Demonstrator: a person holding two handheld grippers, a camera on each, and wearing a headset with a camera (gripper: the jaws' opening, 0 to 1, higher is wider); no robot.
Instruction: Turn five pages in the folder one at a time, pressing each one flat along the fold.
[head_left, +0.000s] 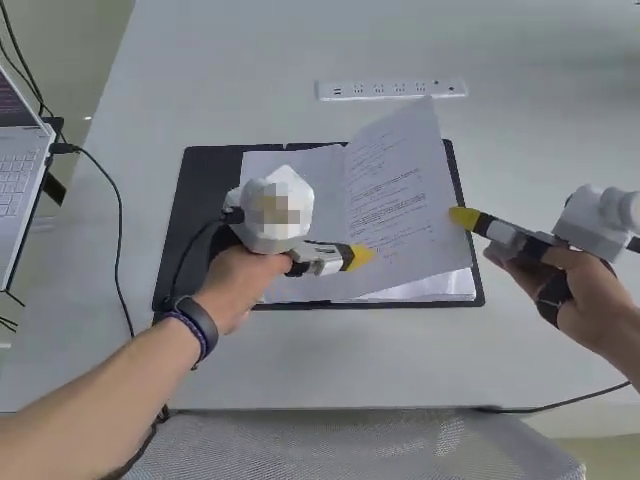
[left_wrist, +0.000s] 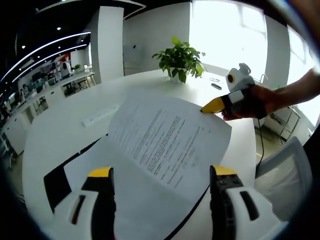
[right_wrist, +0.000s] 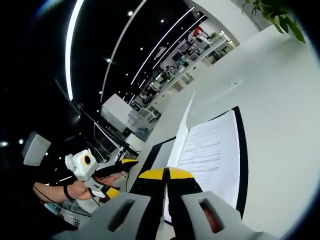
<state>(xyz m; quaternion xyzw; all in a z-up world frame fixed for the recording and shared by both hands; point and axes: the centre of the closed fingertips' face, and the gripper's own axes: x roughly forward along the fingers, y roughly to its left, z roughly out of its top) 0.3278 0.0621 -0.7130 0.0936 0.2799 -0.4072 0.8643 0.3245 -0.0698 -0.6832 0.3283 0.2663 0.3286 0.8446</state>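
Surface: white workbench (head_left: 250, 60) in a bright open-plan office is carrying the open black folder (head_left: 203, 200), which is lying flat towards the person's side.
Step in hand: one page (head_left: 400, 190) is being turned. It is standing up from the fold and leaning over the folder's right half, not yet laid on the folder's left half.
Right tool: the right gripper (head_left: 463, 216) is holding its jaws pressed together on the page's outer edge, at the folder's right side.
Left tool: the left gripper (head_left: 352, 258) is hovering over the folder's near edge, close to the fold, with jaws spread wide and gripping nothing.
Progress: how many of the five pages are done cannot be told.
Next move (judged): the page is needing to be carried over the fold to the folder's left half and let go. A gripper then has to run along the fold to press it flat.
Edges: the pinched sheet is bowing slightly. Loose sheet edges are showing at the folder's near right corner, so a second sheet could be following the first.
Open room: bare table is lying all round the folder. A power strip (head_left: 390, 89) is sitting behind the folder, well apart. A laptop (head_left: 15, 160) and its cable (head_left: 118, 230) are lying well left of the folder, outside the page's arc.
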